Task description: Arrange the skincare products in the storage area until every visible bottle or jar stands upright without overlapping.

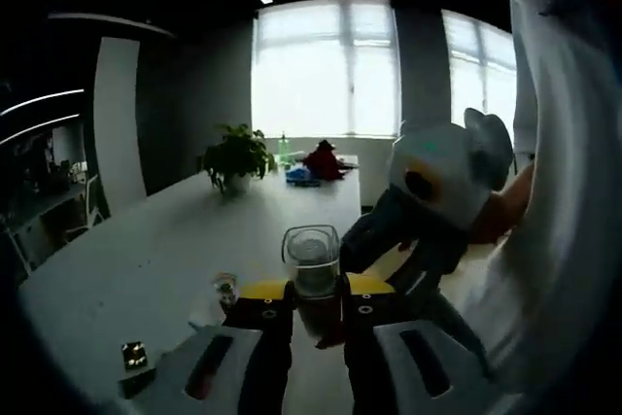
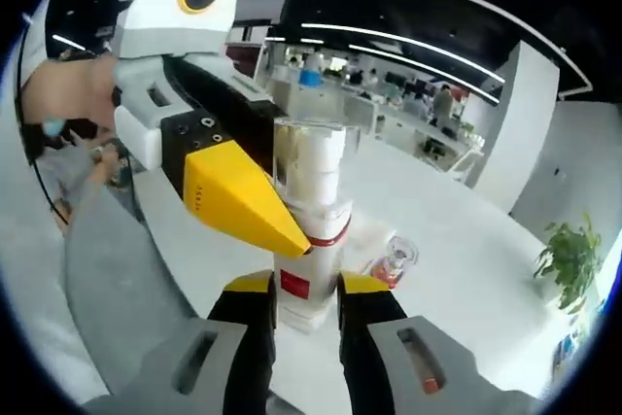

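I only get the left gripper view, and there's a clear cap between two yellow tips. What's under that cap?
Observer: A white bottle with a red band around it and a red label lower down.
Operator: Is the other tool holding it too?
Observer: It seems so. The right gripper has its fingers on either side of the bottle's base, and they look closed on it.
Operator: What's beyond the bottle on that side?
Observer: A big office lit by long ceiling strips.
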Available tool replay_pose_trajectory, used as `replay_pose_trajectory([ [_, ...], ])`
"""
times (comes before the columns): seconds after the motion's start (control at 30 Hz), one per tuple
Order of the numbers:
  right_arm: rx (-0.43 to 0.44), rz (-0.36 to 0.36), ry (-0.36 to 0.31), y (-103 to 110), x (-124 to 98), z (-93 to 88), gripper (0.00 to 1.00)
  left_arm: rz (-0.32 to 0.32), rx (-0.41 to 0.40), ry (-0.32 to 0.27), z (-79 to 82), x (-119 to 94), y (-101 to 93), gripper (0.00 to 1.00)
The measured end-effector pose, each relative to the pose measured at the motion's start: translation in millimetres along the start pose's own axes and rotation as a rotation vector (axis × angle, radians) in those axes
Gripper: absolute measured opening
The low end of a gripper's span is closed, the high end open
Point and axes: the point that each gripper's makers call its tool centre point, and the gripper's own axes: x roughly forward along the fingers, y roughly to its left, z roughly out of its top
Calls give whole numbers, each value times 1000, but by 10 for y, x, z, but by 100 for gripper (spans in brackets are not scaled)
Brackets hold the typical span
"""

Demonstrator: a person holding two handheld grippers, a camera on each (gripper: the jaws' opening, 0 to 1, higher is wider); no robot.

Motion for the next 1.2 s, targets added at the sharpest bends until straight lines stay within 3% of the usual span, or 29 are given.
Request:
replay_pose_trajectory([
  [0.1, 7, 8, 45, 16, 96, -151, 23, 2, 31, 43, -112, 66, 42, 14],
  [0.43, 71, 0, 91, -56, 309, -436, 22, -23, -5, 75, -419, 279, 125, 14],
  [0.67, 78, 9, 161, -60, 507, -683, 22, -43, 30, 131, -669, 403, 175, 14],
  [1.2, 95, 89, 233, -51, 837, -1016, 22, -84, 37, 212, -1116, 568, 378, 14],
])
